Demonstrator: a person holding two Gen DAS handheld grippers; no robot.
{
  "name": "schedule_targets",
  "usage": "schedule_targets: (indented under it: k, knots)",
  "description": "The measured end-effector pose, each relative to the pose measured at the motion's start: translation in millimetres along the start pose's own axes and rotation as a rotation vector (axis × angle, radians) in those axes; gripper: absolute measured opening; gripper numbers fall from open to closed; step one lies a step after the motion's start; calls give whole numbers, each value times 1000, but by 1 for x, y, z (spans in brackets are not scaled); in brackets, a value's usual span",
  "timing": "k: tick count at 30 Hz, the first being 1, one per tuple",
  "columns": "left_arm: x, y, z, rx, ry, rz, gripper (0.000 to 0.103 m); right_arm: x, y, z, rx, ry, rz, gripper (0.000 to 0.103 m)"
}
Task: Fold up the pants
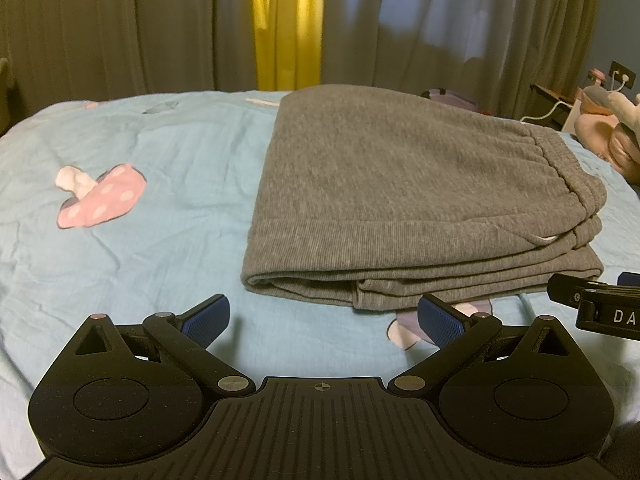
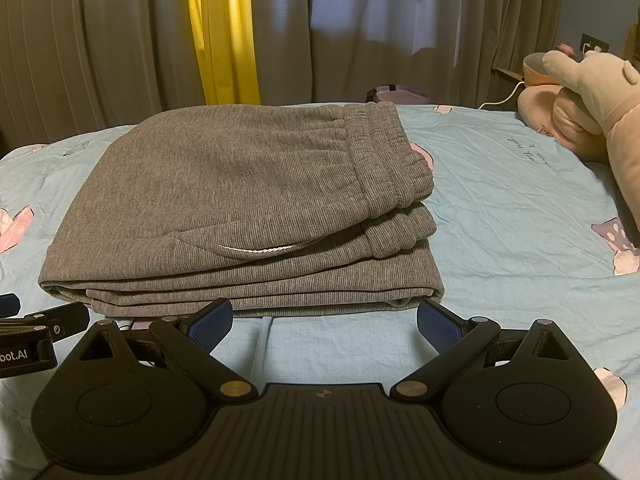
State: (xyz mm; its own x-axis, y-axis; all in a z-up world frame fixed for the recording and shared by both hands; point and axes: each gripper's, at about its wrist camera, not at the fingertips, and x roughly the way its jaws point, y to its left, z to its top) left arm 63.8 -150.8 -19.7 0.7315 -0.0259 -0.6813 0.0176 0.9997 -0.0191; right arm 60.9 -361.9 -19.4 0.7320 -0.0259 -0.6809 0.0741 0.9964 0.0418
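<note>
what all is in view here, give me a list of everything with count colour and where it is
pants: one, grey, folded into a flat stack on the bed, waistband to the right
bedsheet: one, light blue with pink mushroom prints, under the pants
curtains: grey, along the far side, with a yellow strip between them
plush toy: one, pink and beige, on the bed at far right
wall socket: one, dark, with a white cable, far right
left gripper: one, black with blue pads, open, just short of the pants' near edge
right gripper: one, black with blue pads, open, at the pants' near edge
</note>
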Motion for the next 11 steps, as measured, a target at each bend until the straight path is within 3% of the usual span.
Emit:
schedule_targets:
  k: [11]
  knots:
    - [0,1,0,-3,3,-4,103,0,0,0,-1,1,0,99]
